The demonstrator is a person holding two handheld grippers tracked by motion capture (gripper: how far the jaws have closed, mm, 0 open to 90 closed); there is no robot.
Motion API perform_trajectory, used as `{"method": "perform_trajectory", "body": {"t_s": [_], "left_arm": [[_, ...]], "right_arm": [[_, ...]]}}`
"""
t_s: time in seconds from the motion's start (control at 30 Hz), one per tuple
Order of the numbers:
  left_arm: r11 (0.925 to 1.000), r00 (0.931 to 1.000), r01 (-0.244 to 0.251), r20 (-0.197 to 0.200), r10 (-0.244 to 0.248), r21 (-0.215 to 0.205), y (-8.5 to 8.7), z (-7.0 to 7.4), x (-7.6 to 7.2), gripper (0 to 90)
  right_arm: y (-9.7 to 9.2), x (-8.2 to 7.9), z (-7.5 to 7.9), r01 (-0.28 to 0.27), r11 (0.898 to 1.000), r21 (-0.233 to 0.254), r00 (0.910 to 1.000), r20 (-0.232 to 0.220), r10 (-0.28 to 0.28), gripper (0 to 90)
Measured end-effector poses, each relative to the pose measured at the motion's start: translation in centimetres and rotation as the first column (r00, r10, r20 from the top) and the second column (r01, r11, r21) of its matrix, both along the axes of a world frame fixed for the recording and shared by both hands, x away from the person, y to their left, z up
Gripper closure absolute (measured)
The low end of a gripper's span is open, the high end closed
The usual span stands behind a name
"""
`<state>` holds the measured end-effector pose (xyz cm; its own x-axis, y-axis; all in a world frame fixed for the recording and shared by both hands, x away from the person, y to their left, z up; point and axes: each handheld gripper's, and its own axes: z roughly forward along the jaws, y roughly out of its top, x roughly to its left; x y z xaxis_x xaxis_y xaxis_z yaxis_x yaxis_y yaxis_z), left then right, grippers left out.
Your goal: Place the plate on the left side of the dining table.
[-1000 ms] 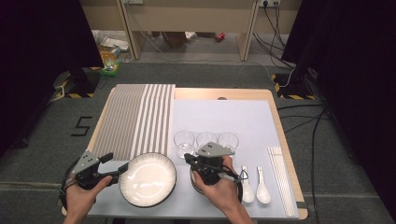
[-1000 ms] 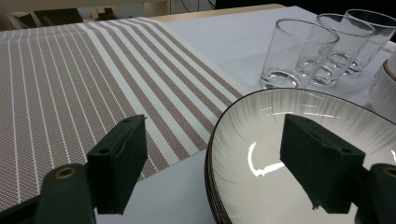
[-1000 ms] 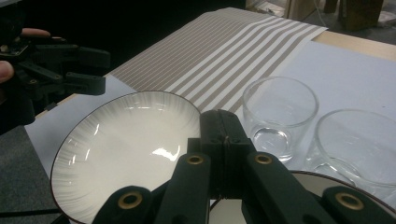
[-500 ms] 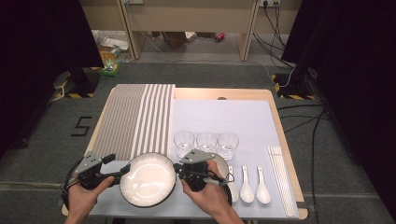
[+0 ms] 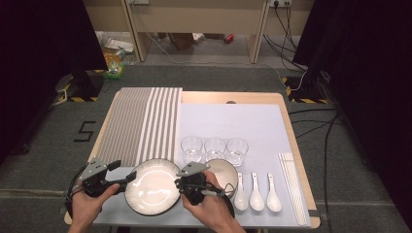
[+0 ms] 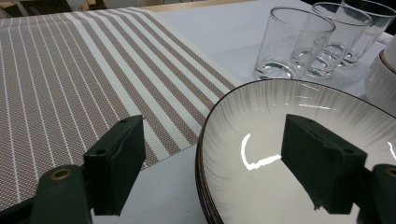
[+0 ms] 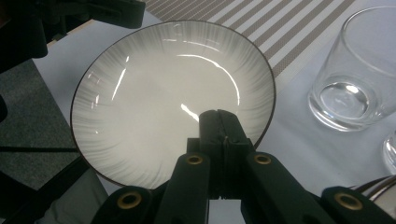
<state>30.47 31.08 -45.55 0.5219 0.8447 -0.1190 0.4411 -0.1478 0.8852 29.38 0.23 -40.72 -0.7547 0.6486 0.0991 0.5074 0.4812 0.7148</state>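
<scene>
two hand-held grippers flank the plate (image 5: 153,187) at the table's (image 5: 233,98) near edge. left hand-held gripper (image 5: 122,171) spread, one jaw over the rim. right hand-held gripper (image 5: 180,185), jaws pressed together, empty, has been brought from near the bowl (image 5: 224,170) to the plate's right rim; a two-sided lift seems imminent. striped mat (image 5: 141,124) beyond; dark carpeted room.

black "5" marked on grey floor (image 5: 86,131)

Overhead light is falling evenly on the surface (image 5: 252,121), while the room at nine and three o'clock is sinking into darkness. Glare is streaking across the plate (image 7: 154,88). The glasses (image 6: 299,42) are glinting. The high view is looking soft and grainy.
</scene>
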Motion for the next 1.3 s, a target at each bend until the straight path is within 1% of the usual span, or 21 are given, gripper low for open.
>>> {"method": "perform_trajectory", "body": {"t_s": [0.03,0.17,0.3,0.33,0.43,0.47,0.53,0.6,0.63,0.7,0.73,0.77,0.97,1.0,1.03,1.07,1.1,1.13,1.17,1.27,1.3], "left_arm": [[1.0,1.0,-0.001,0.0,0.001,-0.006,-0.1,0.0,0.0,20.3],[1.0,1.0,0.0,-0.003,0.0,-0.003,-0.1,-0.1,0.0,20.0],[1.0,1.0,0.005,-0.007,-0.005,-0.003,-0.1,-0.1,0.1,20.3],[1.0,0.9999,0.006,-0.009,-0.006,0.0,-0.2,-0.2,0.1,21.3],[0.9999,0.9998,0.008,-0.017,-0.008,0.007,-0.2,-0.2,0.1,21.5],[1.0,0.9998,0.01,-0.017,-0.01,0.0,-0.2,-0.3,0.1,21.7],[1.0,0.9997,0.009,-0.023,-0.009,0.0,-0.2,-0.3,0.1,21.6],[1.0,0.9997,0.009,-0.023,-0.009,0.002,-0.2,-0.3,0.1,21.6],[0.9999,0.9996,0.01,-0.024,-0.01,0.0,-0.2,-0.3,0.2,21.5],[0.9999,0.9996,0.013,-0.024,-0.013,-0.004,-0.3,-0.3,0.2,21.8],[0.9999,0.9996,0.013,-0.024,-0.013,-0.004,-0.3,-0.3,0.2,22.0],[0.9998,0.9995,0.018,-0.026,-0.018,-0.003,-0.3,-0.3,0.2,22.1],[0.9996,0.9987,0.027,-0.044,-0.028,-0.007,-0.3,-0.5,0.2,23.2],[0.9994,0.9979,0.031,-0.057,-0.032,-0.015,-0.2,-0.5,0.2,24.6],[0.9994,0.9979,0.031,-0.057,-0.032,-0.015,-0.2,-0.5,0.2,25.3],[0.9993,0.9974,0.031,-0.065,-0.032,-0.02,-0.2,-0.5,0.2,25.3],[0.9991,0.9965,0.035,-0.075,-0.036,-0.024,-0.1,-0.5,0.2,29.2],[0.9991,0.9965,0.035,-0.075,-0.036,-0.024,-0.1,-0.5,0.2,30.7],[0.9991,0.9956,0.033,-0.087,-0.035,-0.026,-0.1,-0.5,0.1,31.5],[0.9997,0.9941,0.018,-0.106,-0.019,-0.017,0.1,-0.5,0.2,32.7],[0.9997,0.9937,0.01,-0.111,-0.013,-0.023,0.2,-0.5,0.1,33.2]], "right_arm": [[0.2,-0.1,-0.2,-0.004,1.0,-0.01,0.9999,-0.014,0.004,90.0],[0.5,-0.2,-0.6,-0.007,1.0,-0.026,0.9994,-0.034,0.006,90.0],[0.6,-0.3,-0.9,-0.013,0.999,-0.042,0.9991,-0.041,0.011,90.0],[0.7,-0.3,-1.1,-0.011,0.998,-0.061,0.9989,-0.047,0.008,90.0],[0.8,-0.4,-1.3,-0.012,0.996,-0.086,0.9982,-0.06,0.007,90.0],[0.9,-0.4,-1.3,-0.017,0.996,-0.093,0.9982,-0.059,0.011,90.0],[1.0,-0.4,-1.5,-0.018,0.994,-0.109,0.9972,-0.074,0.01,90.0],[1.0,-0.4,-1.5,-0.019,0.993,-0.115,0.997,-0.076,0.01,90.0],[1.1,-0.5,-1.7,-0.025,0.991,-0.132,0.9962,-0.085,0.014,90.0],[1.1,-0.5,-1.8,-0.027,0.99,-0.141,0.9951,-0.098,0.014,90.0],[1.1,-0.5,-1.8,-0.027,0.99,-0.141,0.9951,-0.098,0.014,90.0],[1.2,-0.5,-1.9,-0.032,0.987,-0.156,0.9953,-0.095,0.017,90.0],[1.3,-0.5,-2.0,-0.03,0.986,-0.165,0.9947,-0.102,0.014,90.0],[1.5,-0.6,-2.3,-0.035,0.985,-0.17,0.9945,-0.103,0.018,90.0],[1.5,-0.6,-2.3,-0.035,0.985,-0.17,0.9945,-0.103,0.018,90.0],[1.6,-0.6,-2.3,-0.035,0.985,-0.171,0.9947,-0.101,0.018,90.0],[1.6,-0.6,-2.3,-0.034,0.985,-0.169,0.9946,-0.103,0.017,90.0],[1.5,-0.5,-2.3,-0.032,0.985,-0.168,0.9947,-0.102,0.014,90.0],[1.5,-0.5,-2.3,-0.029,0.985,-0.169,0.9947,-0.102,0.012,90.0],[1.7,-0.5,-2.5,-0.019,0.985,-0.172,0.9955,-0.095,0.002,90.0],[1.8,-0.4,-2.6,-0.021,0.985,-0.17,0.9957,-0.092,0.005,90.0]]}}
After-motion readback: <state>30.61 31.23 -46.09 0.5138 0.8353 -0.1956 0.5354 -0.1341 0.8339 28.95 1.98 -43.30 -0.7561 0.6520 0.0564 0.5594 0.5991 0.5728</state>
